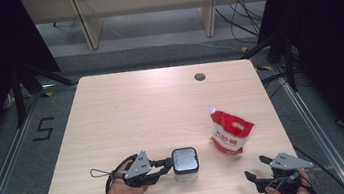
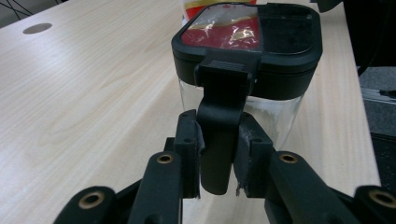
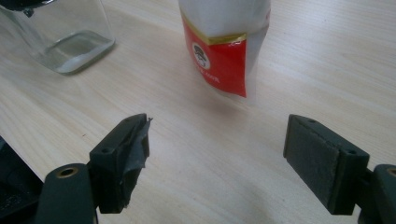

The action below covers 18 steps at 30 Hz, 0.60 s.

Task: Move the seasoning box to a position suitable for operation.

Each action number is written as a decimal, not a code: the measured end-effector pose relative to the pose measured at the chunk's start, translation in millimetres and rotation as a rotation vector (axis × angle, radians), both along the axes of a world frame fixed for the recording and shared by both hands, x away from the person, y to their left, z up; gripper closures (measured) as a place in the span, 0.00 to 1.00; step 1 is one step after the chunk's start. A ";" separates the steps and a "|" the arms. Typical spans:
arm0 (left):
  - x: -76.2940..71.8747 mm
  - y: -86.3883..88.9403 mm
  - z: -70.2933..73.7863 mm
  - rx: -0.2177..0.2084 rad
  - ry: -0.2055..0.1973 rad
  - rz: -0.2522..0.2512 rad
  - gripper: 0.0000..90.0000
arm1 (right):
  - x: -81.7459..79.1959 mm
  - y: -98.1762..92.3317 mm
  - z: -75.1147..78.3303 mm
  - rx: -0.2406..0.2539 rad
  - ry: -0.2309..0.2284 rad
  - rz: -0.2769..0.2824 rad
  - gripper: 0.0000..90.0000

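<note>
Here the left hand-held gripper point(image 1: 161, 168) sits near the front-left of the tabletop point(image 1: 127, 118), held in the person's left hand point(image 1: 121, 187), jaws clenched on the black latch handle point(image 2: 218, 140) that hangs down from the lid point(image 2: 247, 42) of a clear container point(image 1: 185, 163). In the left gripper view the pads point(image 2: 189, 154) press on both sides of that handle, w/ the container's glass-like body just behind it. Container stands upright on the tabletop, approx. centre-front, black lid on top w/ a see-through window. A red & white pouch point(image 1: 231, 132) stands to its right and a bit further back, near but apart from it. Right hand-held gripper point(image 1: 252, 177) is at the front-right edge, in the right hand point(image 1: 293, 192), jaws released and wide apart, nothing between them; in the right gripper view they point toward the pouch point(image 3: 224, 46), w/ the container's clear base point(image 3: 70, 42) off to the upper left. A round grommet hole point(image 1: 200, 77) sits near the far edge
</note>
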<state>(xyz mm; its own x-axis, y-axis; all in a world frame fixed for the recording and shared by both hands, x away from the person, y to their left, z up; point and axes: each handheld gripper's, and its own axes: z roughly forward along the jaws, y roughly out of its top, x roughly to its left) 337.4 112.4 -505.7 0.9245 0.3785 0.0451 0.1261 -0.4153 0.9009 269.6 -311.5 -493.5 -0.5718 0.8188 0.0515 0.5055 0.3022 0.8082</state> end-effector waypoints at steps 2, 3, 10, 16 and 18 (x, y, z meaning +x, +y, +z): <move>-1.7 -0.3 0.4 0.004 0.004 0.000 0.81 | 0.8 0.0 -0.6 -0.015 -0.016 -0.005 0.26; -3.7 -1.1 0.9 0.005 0.005 -0.002 0.81 | -0.3 0.2 0.3 0.001 -0.005 0.006 0.26; -9.4 1.2 0.9 0.015 0.008 -0.014 0.81 | -0.1 -0.2 0.9 0.000 -0.001 0.008 0.26; -11.4 1.1 0.7 0.002 0.021 -0.013 0.80 | 0.8 -0.7 0.2 -0.009 -0.009 0.007 0.26; -11.3 1.3 1.2 0.008 0.017 -0.014 0.80 | 0.7 -0.9 0.3 0.003 -0.001 0.009 0.26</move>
